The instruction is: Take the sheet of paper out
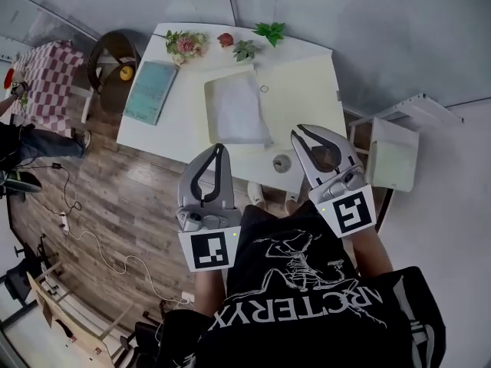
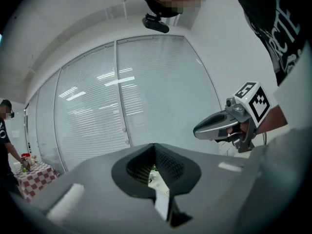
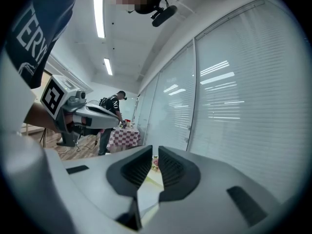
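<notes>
The white sheet of paper (image 1: pixel 236 107) lies flat on the white table (image 1: pixel 192 129), overlapping a pale yellow pad (image 1: pixel 303 90). Both grippers hang in the air at the table's near edge, close to the person's chest and apart from the sheet. In the head view my left gripper (image 1: pixel 221 149) points at the sheet's near edge, and its jaws are together and empty. My right gripper (image 1: pixel 301 133) is over the pad's near right part. In the right gripper view its pads (image 3: pixel 168 167) stand almost touching, with nothing between them. Each gripper view shows mostly blinds.
On the table are a teal book (image 1: pixel 150 90) at the left, flowers (image 1: pixel 184 44) and green sprigs (image 1: pixel 270 31) at the far edge, and a small round grey object (image 1: pixel 281 162) near the front. A brown chair (image 1: pixel 111 56) stands left, a white stand (image 1: pixel 391 156) right.
</notes>
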A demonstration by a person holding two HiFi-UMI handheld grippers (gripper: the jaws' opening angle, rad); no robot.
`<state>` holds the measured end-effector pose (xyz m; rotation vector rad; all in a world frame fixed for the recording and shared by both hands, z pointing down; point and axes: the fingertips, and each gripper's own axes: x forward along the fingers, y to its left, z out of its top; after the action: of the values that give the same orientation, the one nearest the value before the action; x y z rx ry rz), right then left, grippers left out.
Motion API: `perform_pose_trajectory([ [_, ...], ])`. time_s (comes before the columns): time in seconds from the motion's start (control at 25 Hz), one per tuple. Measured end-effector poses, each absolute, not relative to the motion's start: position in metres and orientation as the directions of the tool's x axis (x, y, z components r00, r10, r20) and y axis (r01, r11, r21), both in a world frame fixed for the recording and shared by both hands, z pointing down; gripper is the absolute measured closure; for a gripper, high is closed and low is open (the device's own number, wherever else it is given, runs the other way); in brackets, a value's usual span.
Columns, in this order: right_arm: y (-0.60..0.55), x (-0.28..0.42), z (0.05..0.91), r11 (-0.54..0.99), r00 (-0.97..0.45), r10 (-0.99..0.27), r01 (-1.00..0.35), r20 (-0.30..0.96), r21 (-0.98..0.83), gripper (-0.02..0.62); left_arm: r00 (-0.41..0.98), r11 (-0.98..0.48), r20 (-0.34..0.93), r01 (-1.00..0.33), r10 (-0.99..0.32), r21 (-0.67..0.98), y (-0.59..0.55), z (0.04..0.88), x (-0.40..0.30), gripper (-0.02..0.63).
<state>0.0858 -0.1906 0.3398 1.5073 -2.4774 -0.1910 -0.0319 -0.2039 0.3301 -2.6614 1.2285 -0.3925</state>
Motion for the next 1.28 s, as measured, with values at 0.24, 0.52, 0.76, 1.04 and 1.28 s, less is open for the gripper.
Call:
perform_pose_trajectory([
  [0.24,-0.202,0.096,0.341,0.455,-0.433,-0.889,-0.871,0.148,0.183,0.507,0.627,-0.644,0.153,-0.72,-0.764,-0.26,-0.208,0.328,-0.028,0.598],
  [0.52,-0.248,0.099,0.395,0.535,-0.56,-0.795,-0.828,0.232,-0.164,0.314,0.597,-0.617,0.16,-0.748,-0.786,-0.243,-0.204,0.329,-0.039,0.598],
  [0.76,-0.303,0.115,0.497,0.334,-0.682,-0.69,-0.598,0.243,-0.728,0.241,0.524,-0.56,0.197,-0.788,-0.828,-0.256,-0.19,0.334,-0.067,0.598],
  [1.04,-0.346,0.118,0.61,-0.014,-0.721,-0.623,-0.379,0.305,-0.925,0.213,0.38,-0.445,0.266,-0.857,-0.886,-0.261,-0.167,0.349,-0.115,0.598],
  [1.28,-0.354,0.085,0.676,-0.184,-0.752,-0.534,-0.344,0.387,-0.921,0.199,0.283,-0.37,0.307,-0.887,-0.909,-0.276,-0.144,0.355,-0.146,0.598],
])
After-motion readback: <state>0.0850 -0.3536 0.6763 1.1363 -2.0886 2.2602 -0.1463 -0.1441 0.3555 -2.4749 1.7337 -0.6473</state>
